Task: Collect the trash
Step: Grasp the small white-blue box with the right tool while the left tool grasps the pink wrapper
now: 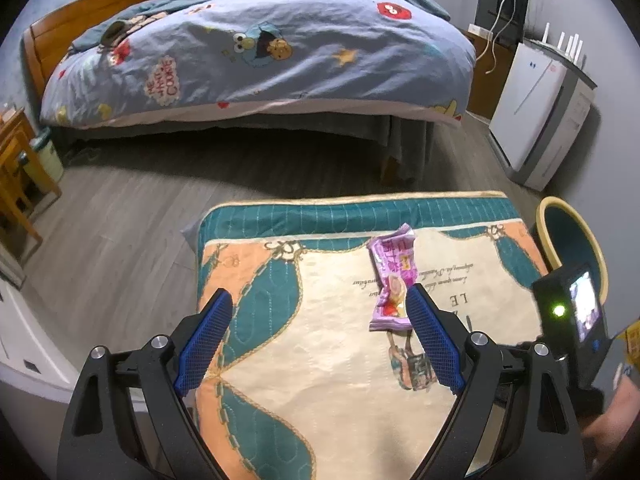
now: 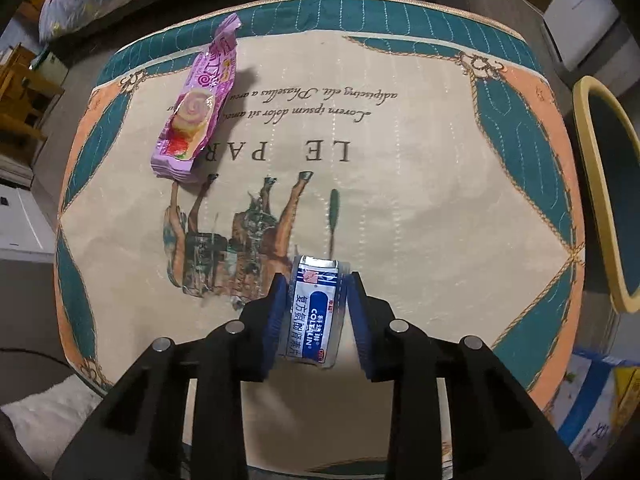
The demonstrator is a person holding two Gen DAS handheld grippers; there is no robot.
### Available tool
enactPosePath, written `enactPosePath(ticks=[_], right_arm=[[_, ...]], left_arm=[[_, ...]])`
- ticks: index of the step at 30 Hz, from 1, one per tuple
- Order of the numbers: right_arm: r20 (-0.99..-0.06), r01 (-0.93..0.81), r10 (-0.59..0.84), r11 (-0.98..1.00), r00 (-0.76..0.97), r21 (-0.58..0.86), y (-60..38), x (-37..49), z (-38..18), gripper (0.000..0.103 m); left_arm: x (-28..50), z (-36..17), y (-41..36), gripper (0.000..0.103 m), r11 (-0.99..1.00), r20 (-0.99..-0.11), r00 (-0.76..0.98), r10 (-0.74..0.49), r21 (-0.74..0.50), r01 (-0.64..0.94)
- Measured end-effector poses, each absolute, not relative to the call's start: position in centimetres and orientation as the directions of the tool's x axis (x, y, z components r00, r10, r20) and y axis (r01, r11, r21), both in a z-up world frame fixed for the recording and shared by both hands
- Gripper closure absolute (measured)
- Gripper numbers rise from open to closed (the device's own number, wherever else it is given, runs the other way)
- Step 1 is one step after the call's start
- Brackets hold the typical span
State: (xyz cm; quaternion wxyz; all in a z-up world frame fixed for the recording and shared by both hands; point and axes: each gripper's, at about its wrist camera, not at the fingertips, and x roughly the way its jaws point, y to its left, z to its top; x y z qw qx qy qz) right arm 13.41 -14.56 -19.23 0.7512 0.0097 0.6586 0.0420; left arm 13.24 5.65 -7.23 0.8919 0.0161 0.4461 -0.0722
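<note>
A purple snack wrapper point(image 1: 392, 280) lies on the quilted cloth of a low table point(image 1: 328, 360); it also shows in the right wrist view point(image 2: 196, 108) at the far left. My left gripper point(image 1: 320, 300) is open above the table, its right finger just beside the wrapper's near end. My right gripper point(image 2: 316, 280) is shut on a small blue-and-white medicine packet point(image 2: 314, 316), held just above the cloth point(image 2: 400, 208). A round bin with a yellow rim point(image 2: 600, 196) stands to the right of the table; it also shows in the left wrist view point(image 1: 568, 236).
A bed with a blue cartoon duvet point(image 1: 260, 56) stands beyond the table across grey floor. A white appliance point(image 1: 536, 116) is at the right wall. Wooden furniture point(image 1: 16, 168) is at the left. The right gripper's camera point(image 1: 576, 308) shows at the right edge.
</note>
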Motion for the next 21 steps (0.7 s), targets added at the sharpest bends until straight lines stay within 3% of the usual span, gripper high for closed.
enactPosePath(ticks=[11,21], right_arm=[[-0.963,-0.141,0.071,0.989,0.262,0.034,-20.5,15.9,-11.4,0.072],[-0.959,-0.119,0.135,0.987,0.249,0.108,-22.6,18.1,-12.9,0.072]], left_arm=[[16.8,-11.6,1.3,0.015,0.983,-0.84,0.539,-0.061,0.043,0.179],[19.3,-17.8,-3.5,0.018,0.97,-0.878,0.47,-0.091,0.028,0.241]])
